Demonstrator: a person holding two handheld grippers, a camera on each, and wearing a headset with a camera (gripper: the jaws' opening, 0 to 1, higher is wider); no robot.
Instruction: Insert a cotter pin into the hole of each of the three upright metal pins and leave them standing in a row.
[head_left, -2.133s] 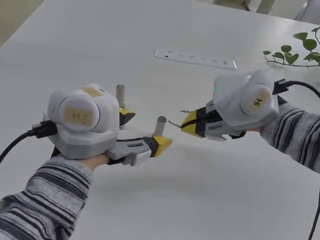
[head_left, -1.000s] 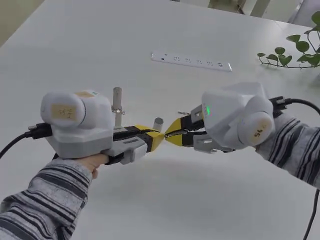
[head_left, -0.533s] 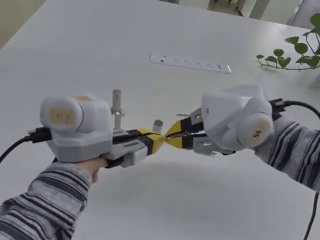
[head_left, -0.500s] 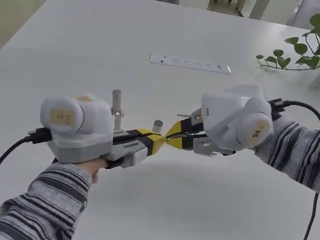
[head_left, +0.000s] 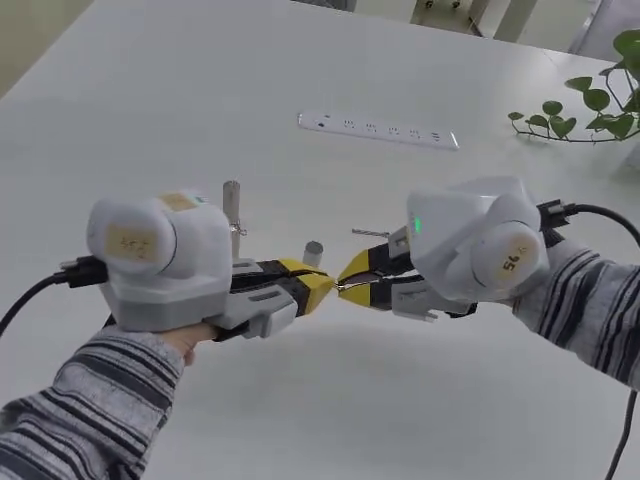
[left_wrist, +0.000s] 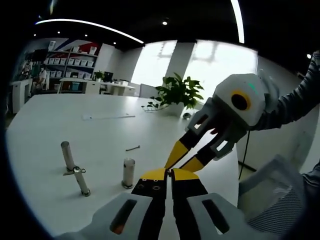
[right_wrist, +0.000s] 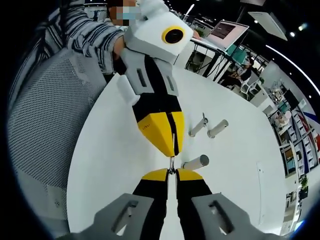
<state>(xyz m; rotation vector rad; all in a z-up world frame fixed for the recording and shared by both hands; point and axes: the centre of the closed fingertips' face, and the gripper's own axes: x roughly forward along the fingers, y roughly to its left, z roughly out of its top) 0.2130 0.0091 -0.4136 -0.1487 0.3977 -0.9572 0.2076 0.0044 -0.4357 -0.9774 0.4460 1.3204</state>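
In the head view my left gripper (head_left: 318, 286) and right gripper (head_left: 347, 277) meet tip to tip above the table. A thin cotter pin (right_wrist: 172, 162) bridges the two sets of yellow tips; both grippers are shut on it, one at each end. The left gripper view shows the right gripper (left_wrist: 170, 168) coming in against my own shut jaws. A short metal pin (head_left: 313, 252) stands just behind the tips. A taller metal pin (head_left: 232, 200) with a cotter pin (head_left: 238, 228) through it stands behind the left gripper. A third pin (left_wrist: 83, 182) stands beside it.
A loose cotter pin (head_left: 369, 233) lies on the white table (head_left: 180, 90) behind the right gripper. A white power strip (head_left: 378, 130) lies further back. Plant leaves (head_left: 585, 100) hang over the far right edge. Cables trail from both grippers.
The two grippers have closed in on each other until their tips meet. The left gripper's jaws, open two seconds ago, are shut now. The pins on the table have stayed put.
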